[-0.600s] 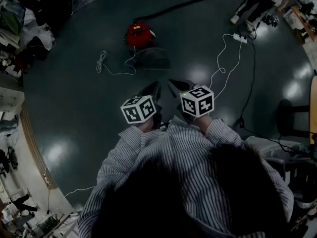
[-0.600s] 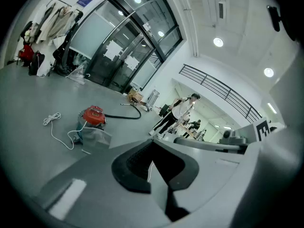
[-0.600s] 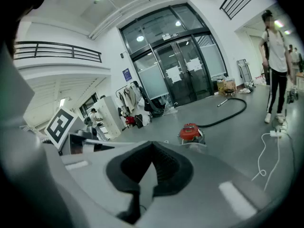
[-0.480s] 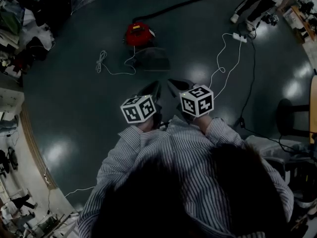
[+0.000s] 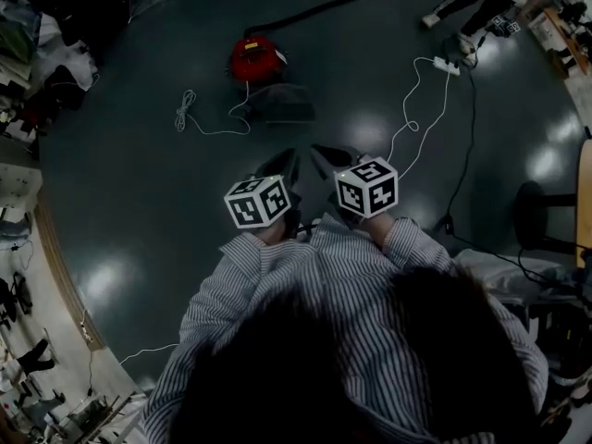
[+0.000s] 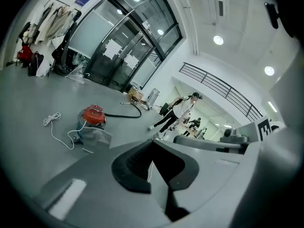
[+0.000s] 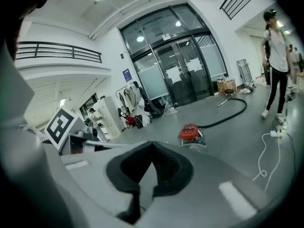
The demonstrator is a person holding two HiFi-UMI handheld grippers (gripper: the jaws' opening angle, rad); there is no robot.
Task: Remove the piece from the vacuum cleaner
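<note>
The person in the striped shirt point(image 5: 342, 294) stands over a dark floor point(image 5: 139, 202) with both tools held out low in front, side by side. The left gripper point(image 6: 152, 144) is clenched tight, pads together, with nothing between them. The right gripper point(image 7: 152, 146) is clenched the same way and also empty.

The vacuum point(image 5: 254, 60), a small red canister, sits out on the open floor well ahead of both grippers, neither one near it. A grey bag point(image 5: 280, 105) lies against its near side. Its black hose point(image 5: 324, 9) snakes away toward the far edge of the floor. A loose white cord point(image 5: 199, 118) trails from the vacuum to the left. Off to the right a second person point(image 7: 275, 56) walks by a power strip point(image 5: 447, 70).
</note>
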